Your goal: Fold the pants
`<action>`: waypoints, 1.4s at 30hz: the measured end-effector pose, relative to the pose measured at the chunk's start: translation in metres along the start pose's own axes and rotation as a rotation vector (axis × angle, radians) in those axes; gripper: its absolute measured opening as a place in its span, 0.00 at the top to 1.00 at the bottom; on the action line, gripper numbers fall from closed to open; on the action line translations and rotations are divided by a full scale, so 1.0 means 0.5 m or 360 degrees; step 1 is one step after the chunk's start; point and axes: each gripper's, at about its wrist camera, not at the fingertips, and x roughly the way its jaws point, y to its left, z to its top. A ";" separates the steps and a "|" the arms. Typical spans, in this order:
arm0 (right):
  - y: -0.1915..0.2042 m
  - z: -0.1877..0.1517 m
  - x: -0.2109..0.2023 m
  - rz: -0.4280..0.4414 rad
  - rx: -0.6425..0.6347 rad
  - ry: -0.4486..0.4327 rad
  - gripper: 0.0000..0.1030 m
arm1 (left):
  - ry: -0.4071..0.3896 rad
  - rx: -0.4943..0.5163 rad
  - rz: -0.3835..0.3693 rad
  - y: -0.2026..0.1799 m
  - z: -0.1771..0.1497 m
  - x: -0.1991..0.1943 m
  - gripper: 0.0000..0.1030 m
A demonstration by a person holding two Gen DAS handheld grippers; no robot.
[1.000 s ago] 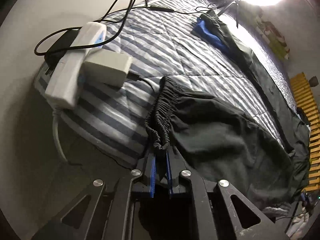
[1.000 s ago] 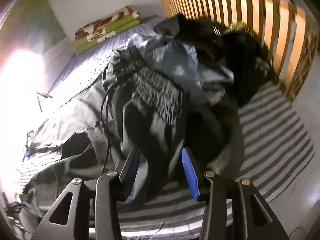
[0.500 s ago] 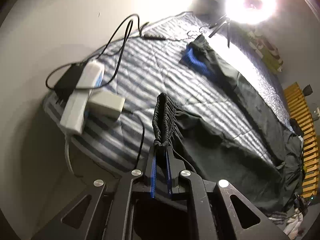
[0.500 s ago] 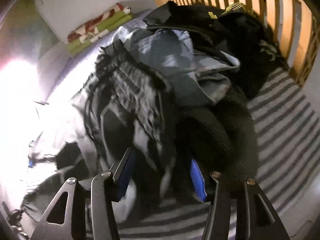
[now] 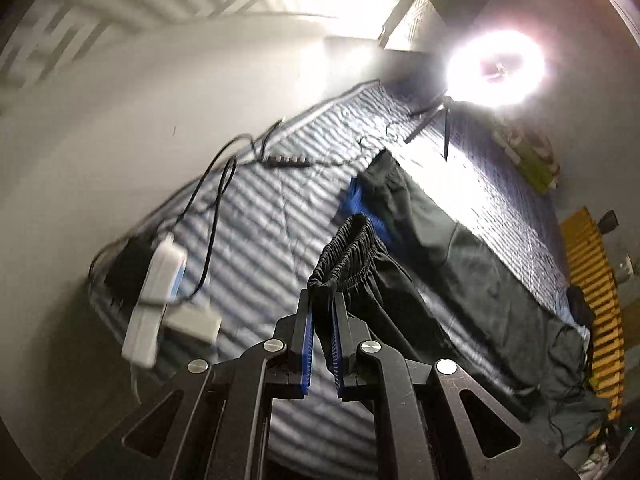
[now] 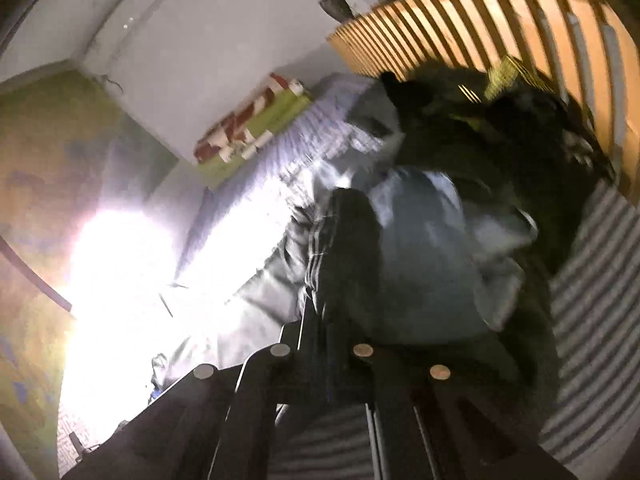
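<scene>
Dark grey pants (image 5: 452, 280) stretch along the striped bed (image 5: 260, 216). In the left wrist view their gathered elastic waistband (image 5: 344, 252) hangs lifted above the mattress, with my left gripper (image 5: 322, 300) shut on its lower corner. The right wrist view is blurred. There my right gripper (image 6: 320, 308) has its jaws drawn together on a dark fold of the pants (image 6: 344, 248) with pale ribbed stripes, raised off the bed beside a pile of clothes.
A white power strip (image 5: 154, 300), a grey adapter (image 5: 192, 320) and black cables (image 5: 216, 184) lie at the bed's left corner by the wall. A ring light (image 5: 496, 68) glares at the far side. A heap of clothes (image 6: 500, 152) lies against the slatted wooden headboard (image 6: 500, 32).
My left gripper has risen, lifting the waistband off the mattress. The right gripper's jaws, wide apart before, have closed on the dark cloth and moved up with it.
</scene>
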 end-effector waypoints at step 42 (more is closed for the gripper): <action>0.231 0.088 0.382 -0.0531 -0.1010 0.0184 0.70 | 0.0223 0.0324 0.0238 -0.275 0.345 0.415 0.47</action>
